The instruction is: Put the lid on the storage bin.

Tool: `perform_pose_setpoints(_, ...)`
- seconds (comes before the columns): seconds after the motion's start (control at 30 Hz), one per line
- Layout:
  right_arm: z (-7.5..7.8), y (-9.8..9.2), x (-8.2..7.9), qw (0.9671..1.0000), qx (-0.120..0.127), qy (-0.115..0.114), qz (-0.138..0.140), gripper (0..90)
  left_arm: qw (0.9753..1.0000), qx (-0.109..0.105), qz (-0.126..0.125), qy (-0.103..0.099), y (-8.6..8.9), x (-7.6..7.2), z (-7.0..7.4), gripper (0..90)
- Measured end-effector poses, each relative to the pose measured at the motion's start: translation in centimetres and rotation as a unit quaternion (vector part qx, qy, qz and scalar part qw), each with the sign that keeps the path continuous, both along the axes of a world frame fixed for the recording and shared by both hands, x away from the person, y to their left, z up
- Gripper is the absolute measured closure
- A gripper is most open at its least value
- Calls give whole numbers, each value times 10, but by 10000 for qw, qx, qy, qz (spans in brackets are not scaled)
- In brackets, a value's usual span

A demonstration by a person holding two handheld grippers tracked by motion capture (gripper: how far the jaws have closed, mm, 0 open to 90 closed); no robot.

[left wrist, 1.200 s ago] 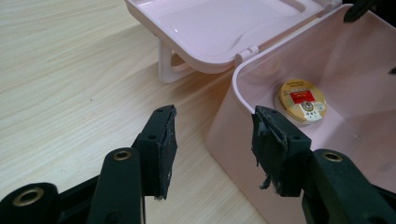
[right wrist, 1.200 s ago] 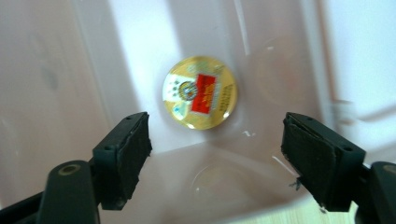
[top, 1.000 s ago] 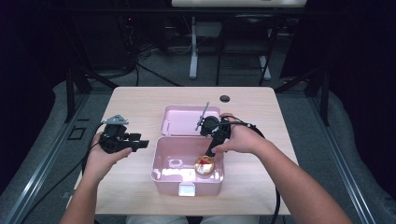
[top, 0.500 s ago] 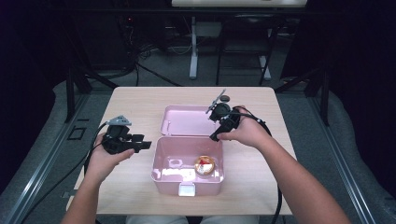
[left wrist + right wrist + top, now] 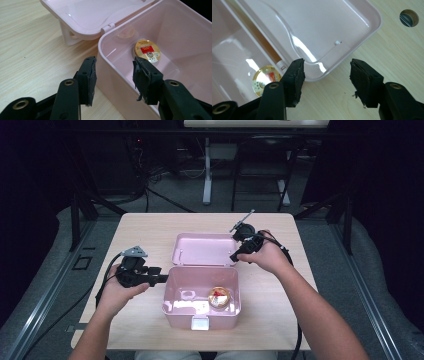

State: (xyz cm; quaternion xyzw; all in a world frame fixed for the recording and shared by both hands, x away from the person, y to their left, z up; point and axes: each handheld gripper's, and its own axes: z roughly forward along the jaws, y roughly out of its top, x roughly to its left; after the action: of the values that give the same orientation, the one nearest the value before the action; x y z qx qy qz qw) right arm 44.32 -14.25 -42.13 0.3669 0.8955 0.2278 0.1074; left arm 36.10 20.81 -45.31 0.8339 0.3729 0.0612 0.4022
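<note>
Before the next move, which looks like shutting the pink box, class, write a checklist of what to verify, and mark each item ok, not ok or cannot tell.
1. Round gold tin lies inside the pink box, on its floor: ok.
2. Lid is fully open, lying back on the table behind the box: ok.
3. Right gripper is open and holds nothing, with the lid's corner just ahead of its jaws: ok.
4. Left gripper is open, its jaws either side of the box's wall but not clamped on it: not ok if it is meant to steady the box.
5. Front latch is undamaged: cannot tell.
</note>
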Motion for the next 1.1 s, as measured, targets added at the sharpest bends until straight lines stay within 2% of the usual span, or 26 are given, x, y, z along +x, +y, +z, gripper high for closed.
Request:
perform_pose_setpoints(0.13, 1, -5, 7, 9992, 320, -46, -224, 462, 10000, 4, -48, 44, -4, 0, -3, 541)
perform_pose_setpoints(0.23, 0, -6, 12, 9982, 427, -121, -410, 475, 9999, 29, -85, 89, -8, 0, -6, 544)
perform_pose_setpoints(0.37, -4, -5, 17, 9957, 621, -93, -685, 502, 9998, 101, -137, 97, -11, 0, -9, 579)
perform_pose_setpoints(0.5, -12, -6, 23, 9942, 624, -117, -872, 510, 9998, 175, -77, 53, -12, 1, -12, 617)
perform_pose_setpoints(0.77, -23, -8, 35, 9893, 783, -90, -1226, 511, 9999, 76, -68, 11, -10, 1, -13, 644)
perform_pose_setpoints(1.1, -30, -1, 45, 9849, 867, -102, -1493, 519, 10000, 38, -39, 14, -9, 0, -14, 655)
